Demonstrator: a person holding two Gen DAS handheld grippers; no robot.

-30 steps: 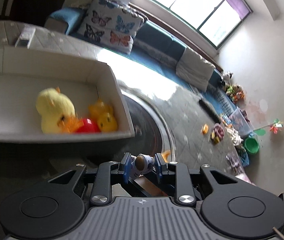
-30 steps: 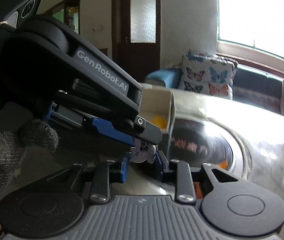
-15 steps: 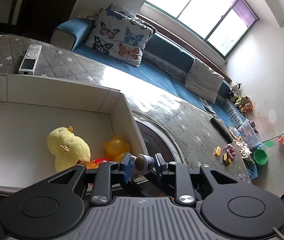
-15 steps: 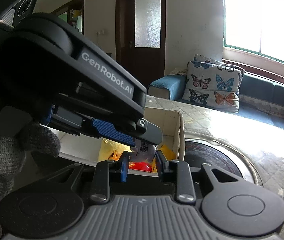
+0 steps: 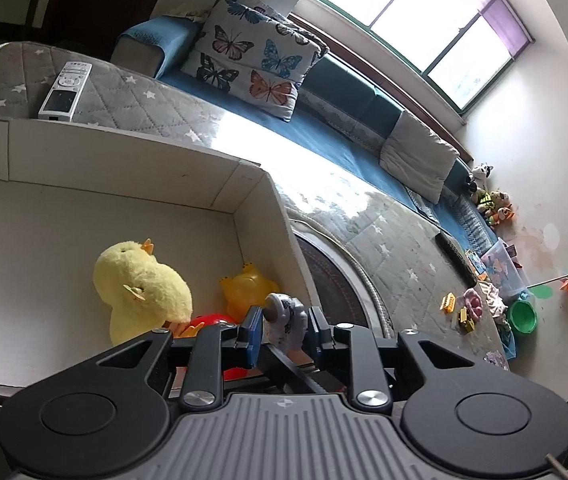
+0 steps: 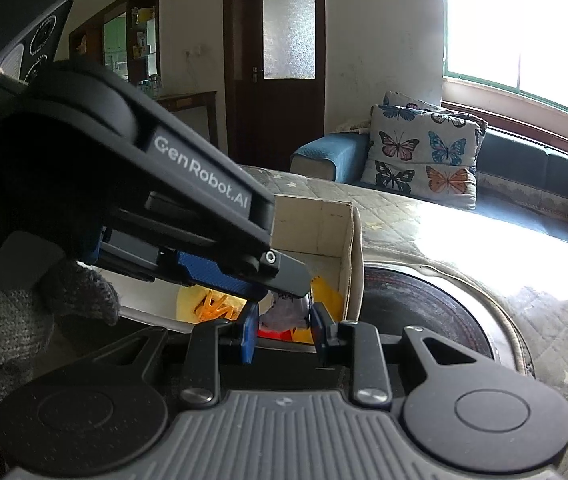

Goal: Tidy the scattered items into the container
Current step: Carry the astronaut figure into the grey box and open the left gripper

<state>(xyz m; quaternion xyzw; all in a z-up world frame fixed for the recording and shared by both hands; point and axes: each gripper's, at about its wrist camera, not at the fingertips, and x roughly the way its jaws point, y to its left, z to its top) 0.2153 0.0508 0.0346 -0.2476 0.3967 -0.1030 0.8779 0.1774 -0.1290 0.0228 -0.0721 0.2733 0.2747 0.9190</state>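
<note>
A white cardboard box (image 5: 256,188) holds a yellow plush duck (image 5: 140,288), an orange rubber duck (image 5: 248,288) and a red toy (image 5: 212,320). My left gripper (image 5: 284,330) is over the box's near right corner, with a small grey astronaut figure (image 5: 286,318) between its fingers; the fingers stand a little apart from it. My right gripper (image 6: 284,330) sits just behind the left gripper (image 6: 204,240), and the same figure (image 6: 286,314) shows between its fingers. The box (image 6: 348,240) also shows in the right wrist view.
A white remote (image 5: 64,90) lies on the grey quilted surface behind the box. A butterfly pillow (image 5: 252,64) leans on the blue sofa. Small toys (image 5: 464,312), a dark remote (image 5: 456,258) and a green bowl (image 5: 522,316) lie at the right. A round dark mat (image 6: 424,312) lies beside the box.
Both grippers moved up and over the box, so its inside now shows from above. The left fingers have spread slightly around the astronaut figure.
</note>
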